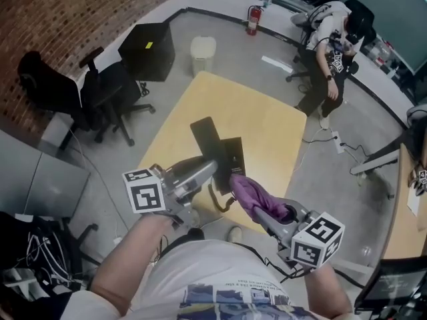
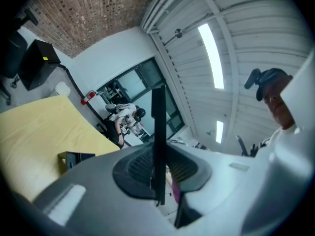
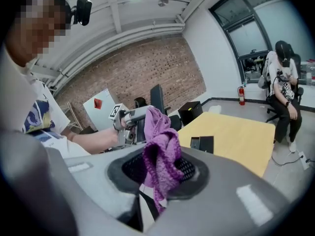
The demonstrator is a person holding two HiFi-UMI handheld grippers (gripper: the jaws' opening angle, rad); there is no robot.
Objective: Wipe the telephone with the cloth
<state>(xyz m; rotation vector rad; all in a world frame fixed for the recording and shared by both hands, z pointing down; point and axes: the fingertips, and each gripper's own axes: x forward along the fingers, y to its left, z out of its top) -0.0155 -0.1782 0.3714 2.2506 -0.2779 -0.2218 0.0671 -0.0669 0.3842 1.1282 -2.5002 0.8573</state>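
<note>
Purple cloth point(image 3: 160, 154) near black handset point(image 2: 158, 132)

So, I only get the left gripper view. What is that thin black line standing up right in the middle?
Observer: It's a flat black handset seen edge-on. The head view shows its broad face, with its lower end clamped in the left gripper.
Operator: And where is the cloth?
Observer: A purple cloth is pinched in the right gripper, bunched up close to the handset. Whether they touch I can't tell.
</note>
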